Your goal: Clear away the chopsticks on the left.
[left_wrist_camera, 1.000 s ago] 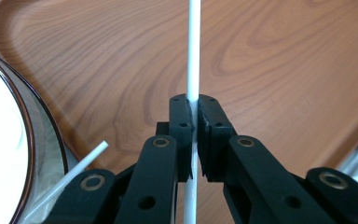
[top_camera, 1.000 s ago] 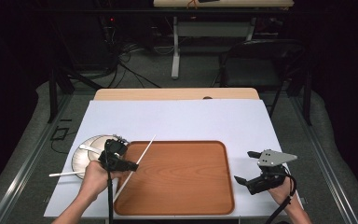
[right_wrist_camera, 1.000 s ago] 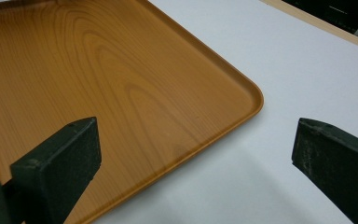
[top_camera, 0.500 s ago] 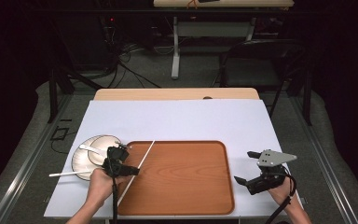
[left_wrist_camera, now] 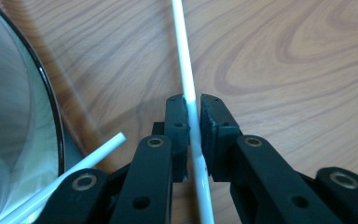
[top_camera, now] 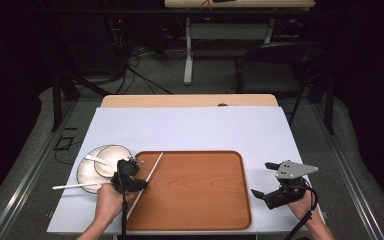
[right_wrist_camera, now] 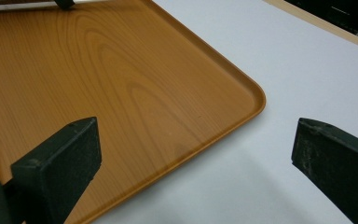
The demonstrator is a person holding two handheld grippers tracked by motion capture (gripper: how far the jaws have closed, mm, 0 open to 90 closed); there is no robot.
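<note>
Chopstick (left_wrist_camera: 187,70), white and thin, sits pinched between the left hand-held gripper (top_camera: 130,176) pads over the wooden tray's (top_camera: 200,192) left edge, its long axis running diagonally up-right, while the right hand-held gripper (top_camera: 270,182) waits wide apart.

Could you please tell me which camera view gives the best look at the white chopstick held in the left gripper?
The left gripper view: the white chopstick runs between the left gripper pads over the wooden tray, sharp and close. The high view shows it as a thin, small diagonal line. The right gripper view looks at the tray's corner instead.
</note>
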